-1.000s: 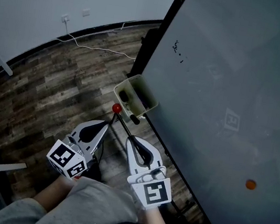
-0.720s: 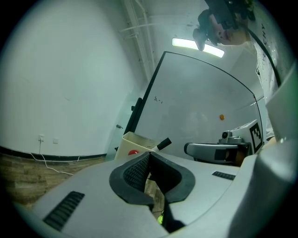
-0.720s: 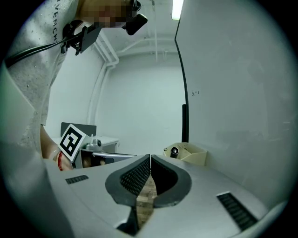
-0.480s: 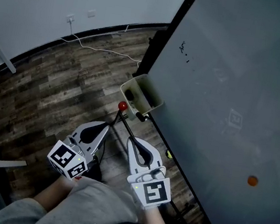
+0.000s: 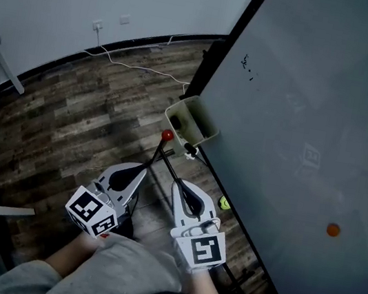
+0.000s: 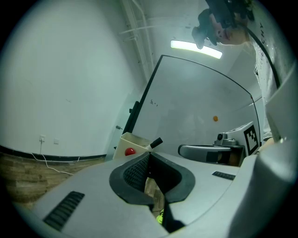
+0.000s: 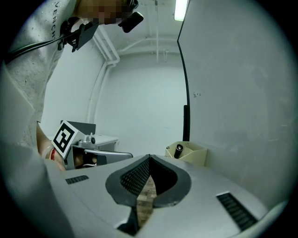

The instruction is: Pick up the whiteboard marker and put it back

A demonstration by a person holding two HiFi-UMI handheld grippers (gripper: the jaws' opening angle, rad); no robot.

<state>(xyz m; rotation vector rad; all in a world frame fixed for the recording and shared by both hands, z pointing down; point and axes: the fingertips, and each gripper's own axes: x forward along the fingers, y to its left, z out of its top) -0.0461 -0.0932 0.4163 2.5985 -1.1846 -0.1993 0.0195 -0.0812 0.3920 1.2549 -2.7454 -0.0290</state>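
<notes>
**Both grippers closed and empty, marker resting in the whiteboard's tray**

Seen from above, a person in a grey sleeve [image 5: 127, 276] holds two hand-held grippers out over a dark wood-plank floor [image 5: 70, 117]. Both point toward a small beige tray [image 5: 203, 126] fixed to the lower edge of a large whiteboard [image 5: 305, 93], which fills the right side of the scene.

The left gripper [image 6: 148, 154] has its jaws pressed together at the tips, with nothing between them. The right gripper [image 7: 150, 157] is the same: jaws fully together and empty. In the head view their thin black tips lie close together and appear to cross just short of the tray.

The whiteboard marker [image 7: 178, 151] sits inside the tray, tilted, with its black end poking above the rim at the corner nearest the board. Neither gripper touches it.

A small red round object [image 5: 167, 135] shows at the tray's near side, just past the gripper tips. What it rests on cannot be told. An orange dot [image 5: 332, 230] sits on the whiteboard, well away from the tray. A small yellow-green thing [image 5: 224, 203] lies on the floor beside the board's base. A white cable [image 5: 134, 66] trails along the floor near the far wall.
</notes>
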